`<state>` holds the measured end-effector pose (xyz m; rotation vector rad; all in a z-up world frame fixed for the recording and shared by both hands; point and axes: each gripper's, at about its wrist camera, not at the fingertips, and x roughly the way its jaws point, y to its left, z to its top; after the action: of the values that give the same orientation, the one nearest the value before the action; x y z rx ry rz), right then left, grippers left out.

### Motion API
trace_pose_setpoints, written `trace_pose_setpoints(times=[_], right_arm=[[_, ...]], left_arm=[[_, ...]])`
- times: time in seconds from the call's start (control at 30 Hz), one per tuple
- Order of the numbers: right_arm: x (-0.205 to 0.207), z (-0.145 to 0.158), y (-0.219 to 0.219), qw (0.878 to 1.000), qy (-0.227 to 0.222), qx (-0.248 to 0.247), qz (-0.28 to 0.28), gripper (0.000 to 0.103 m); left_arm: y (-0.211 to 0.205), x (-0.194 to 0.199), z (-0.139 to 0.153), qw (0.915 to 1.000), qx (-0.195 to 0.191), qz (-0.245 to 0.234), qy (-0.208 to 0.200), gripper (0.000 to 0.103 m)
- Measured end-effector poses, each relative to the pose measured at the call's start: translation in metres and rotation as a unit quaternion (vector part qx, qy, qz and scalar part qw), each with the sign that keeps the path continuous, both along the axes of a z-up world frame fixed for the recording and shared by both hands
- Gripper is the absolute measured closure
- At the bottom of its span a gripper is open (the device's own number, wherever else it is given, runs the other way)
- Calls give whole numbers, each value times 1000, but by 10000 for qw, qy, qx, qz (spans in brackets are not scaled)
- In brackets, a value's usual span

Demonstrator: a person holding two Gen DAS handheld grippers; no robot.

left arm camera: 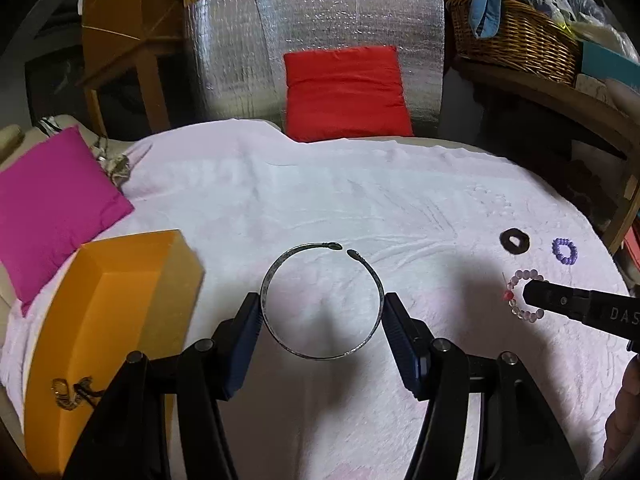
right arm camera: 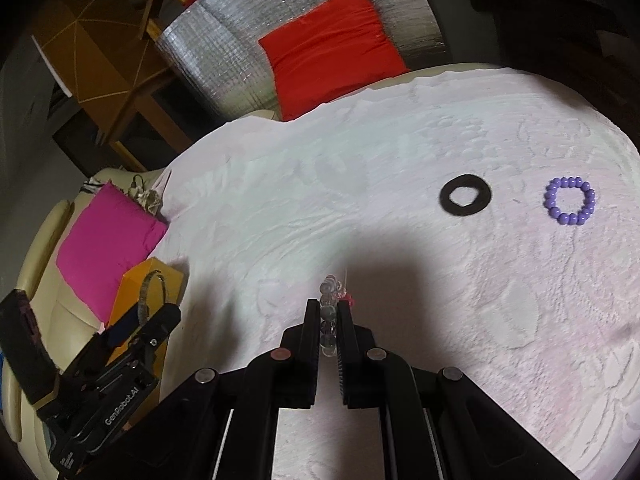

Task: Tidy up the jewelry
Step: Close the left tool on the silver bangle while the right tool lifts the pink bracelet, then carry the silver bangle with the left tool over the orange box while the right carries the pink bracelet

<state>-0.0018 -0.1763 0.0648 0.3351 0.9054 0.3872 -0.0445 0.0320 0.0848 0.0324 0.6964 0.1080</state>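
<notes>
A silver open bangle (left arm camera: 280, 261) hangs above the white towel (left arm camera: 320, 200), with my left gripper (left arm camera: 322, 300) shut on it, one pad on each side. From the right wrist view this gripper (right arm camera: 150, 312) and the bangle (right arm camera: 143, 292) sit in front of an orange box (right arm camera: 154, 274). My right gripper (right arm camera: 329, 304) is shut on a bracelet of clear and pink beads (right arm camera: 328, 286), held off the towel. The left wrist view shows it at the right (left arm camera: 532, 296), the beads (left arm camera: 516, 280) curling around its tip.
A black ring-shaped band (right arm camera: 446, 196) and a purple bead bracelet (right arm camera: 550, 200) lie on the towel's right part. The orange box (left arm camera: 120, 300) stands at the left with a small dark trinket (left arm camera: 68, 392) on it. Pink cushion (left arm camera: 52, 200), red cushion (left arm camera: 344, 88) and wicker basket (left arm camera: 516, 40) border the towel.
</notes>
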Motion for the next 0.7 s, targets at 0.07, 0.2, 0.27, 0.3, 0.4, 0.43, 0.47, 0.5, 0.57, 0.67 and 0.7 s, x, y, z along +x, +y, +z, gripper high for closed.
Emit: trace_pose_setpoints(times=[0.07,0.2,0.27,0.3,0.4,0.43,0.47,0.5,0.57,0.67,0.7], right_arm=[[-2,-1,5,10000,7,-34,17,94],[-6,0,11,10000,3,-90,41,94],[-11,0,15,9999,-11,-98,71,94],[-12,1,16,9999,-26,-105,86,94],[-19,4,21,9998,-84,-97,167,94],[-21,5,24,9997,-105,-99,181,94],[-23,5,25,9997,-127,-97,194,94],[-25,6,27,9997,-141,-81,209,94],[-28,9,32,9995,-172,-52,251,94],[-31,12,40,9992,-229,0,334,94],[-33,13,43,9991,-246,8,360,94]], left_arm=[[2,-4,1,10000,12,46,-19,41],[3,-13,4,9998,131,140,-94,41],[6,-19,6,9995,190,201,-141,40],[8,-23,7,9994,205,250,-159,41],[15,-32,8,9991,173,366,-129,41],[17,-35,9,9990,156,404,-122,40],[19,-37,9,9989,151,433,-126,40],[22,-40,11,9987,150,468,-139,40],[26,-46,15,9982,161,545,-197,40],[33,-53,21,9974,198,635,-258,40],[36,-55,23,9972,210,658,-276,40]])
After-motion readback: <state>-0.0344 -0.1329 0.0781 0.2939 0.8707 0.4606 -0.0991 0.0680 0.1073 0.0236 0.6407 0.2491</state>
